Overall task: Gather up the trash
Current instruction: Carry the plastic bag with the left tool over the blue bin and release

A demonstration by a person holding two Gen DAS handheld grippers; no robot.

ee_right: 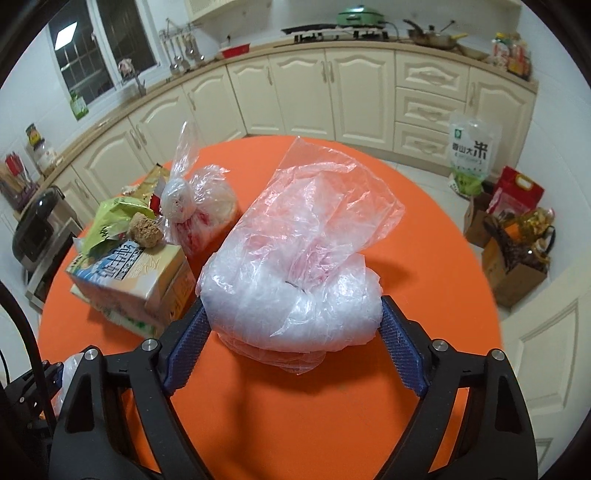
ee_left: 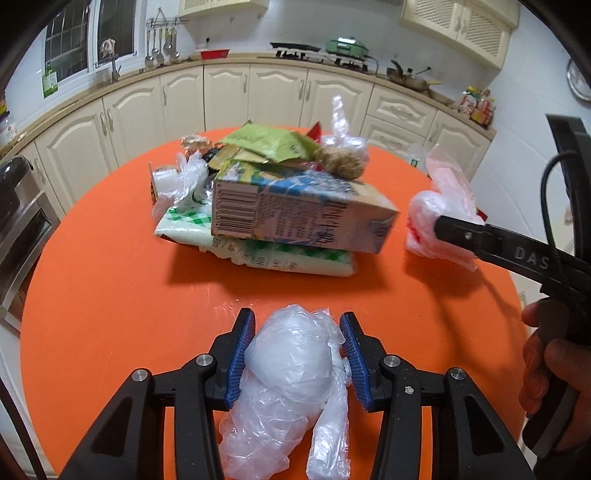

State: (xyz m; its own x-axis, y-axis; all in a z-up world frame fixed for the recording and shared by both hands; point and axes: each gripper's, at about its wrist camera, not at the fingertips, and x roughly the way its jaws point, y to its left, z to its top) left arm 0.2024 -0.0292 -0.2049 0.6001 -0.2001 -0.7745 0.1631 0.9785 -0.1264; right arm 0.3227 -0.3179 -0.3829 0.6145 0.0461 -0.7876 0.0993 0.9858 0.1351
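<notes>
orange table [ee_left: 110, 314] | cream cabinets [ee_right: 362, 92] | green pot [ee_right: 360, 16] | rice bag [ee_right: 471, 155] on floor

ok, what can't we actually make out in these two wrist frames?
- Left wrist: contents of the clear plastic bag between the left gripper pads; crumpled film hides them.
- Left wrist: carton print, motion-blurred.
- Left wrist: right gripper far finger, behind the pinkish plastic bag.
- Right wrist: table behind that bag; whether the right gripper pads press it.
</notes>
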